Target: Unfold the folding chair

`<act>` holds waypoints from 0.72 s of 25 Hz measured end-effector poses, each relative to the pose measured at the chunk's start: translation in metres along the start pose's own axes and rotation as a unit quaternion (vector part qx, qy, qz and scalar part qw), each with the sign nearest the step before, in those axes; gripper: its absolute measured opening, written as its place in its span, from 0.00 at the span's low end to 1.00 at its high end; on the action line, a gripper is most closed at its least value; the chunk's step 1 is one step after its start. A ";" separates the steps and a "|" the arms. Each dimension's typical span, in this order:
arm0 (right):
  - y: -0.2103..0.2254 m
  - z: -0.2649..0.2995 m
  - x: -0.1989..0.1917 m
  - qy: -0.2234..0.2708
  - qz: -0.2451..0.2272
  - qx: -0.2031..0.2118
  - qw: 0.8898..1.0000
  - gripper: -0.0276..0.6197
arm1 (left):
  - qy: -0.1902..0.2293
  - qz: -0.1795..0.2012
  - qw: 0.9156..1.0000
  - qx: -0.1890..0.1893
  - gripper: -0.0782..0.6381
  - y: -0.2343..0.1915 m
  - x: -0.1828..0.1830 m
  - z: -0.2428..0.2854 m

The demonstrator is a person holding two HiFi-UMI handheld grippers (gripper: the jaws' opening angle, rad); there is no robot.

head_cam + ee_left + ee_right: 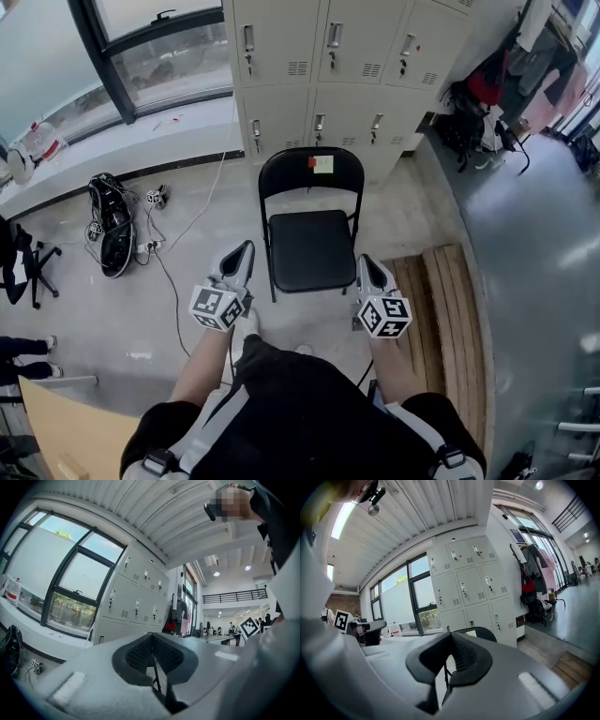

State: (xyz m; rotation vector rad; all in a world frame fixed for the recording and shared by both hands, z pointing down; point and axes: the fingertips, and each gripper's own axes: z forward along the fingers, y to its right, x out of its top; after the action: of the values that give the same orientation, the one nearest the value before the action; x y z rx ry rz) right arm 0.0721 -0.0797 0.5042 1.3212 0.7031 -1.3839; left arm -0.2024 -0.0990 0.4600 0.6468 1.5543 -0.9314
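Note:
A black folding chair [311,230] stands unfolded on the floor in front of the grey lockers, seat flat, with a red and a pale sticker on its backrest. My left gripper [247,247] hovers just left of the seat's front, shut and empty, apart from the chair. To the right of the seat's front edge is my right gripper [364,262], also shut with nothing in it. In the right gripper view the chair's backrest [480,632] peeks over the shut jaws. In the left gripper view a thin black chair leg [155,676] shows through the jaw gap.
Grey lockers [337,66] line the wall behind the chair. A black bag and cables [112,223] lie on the floor at left. Wooden planks [448,309] lie right of the chair. An office chair [23,264] stands at far left; hanging clothes [534,75] at upper right.

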 end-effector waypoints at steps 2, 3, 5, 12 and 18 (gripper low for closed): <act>0.003 -0.008 -0.006 0.001 0.010 -0.003 1.000 0.05 | -0.014 0.000 1.000 0.009 0.11 0.003 -0.012 -0.010; 0.004 -0.010 -0.008 0.002 0.015 -0.003 1.000 0.05 | -0.021 -0.002 1.000 0.015 0.11 0.003 -0.018 -0.014; 0.004 -0.013 -0.006 0.004 0.016 -0.001 1.000 0.05 | -0.024 -0.009 0.999 0.024 0.11 0.003 -0.022 -0.020; 0.003 -0.026 0.016 0.028 0.000 -0.023 0.999 0.05 | -0.011 0.014 1.000 -0.017 0.11 0.015 -0.007 -0.023; -0.015 -0.012 0.017 0.032 -0.009 -0.030 0.999 0.05 | -0.008 0.017 0.999 -0.030 0.11 0.000 -0.004 -0.028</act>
State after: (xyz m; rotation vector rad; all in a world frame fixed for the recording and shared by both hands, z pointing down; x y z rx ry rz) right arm 0.0651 -0.0696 0.4816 1.3199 0.7957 -1.3293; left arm -0.2169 -0.0755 0.4647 0.6205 1.5472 -0.8582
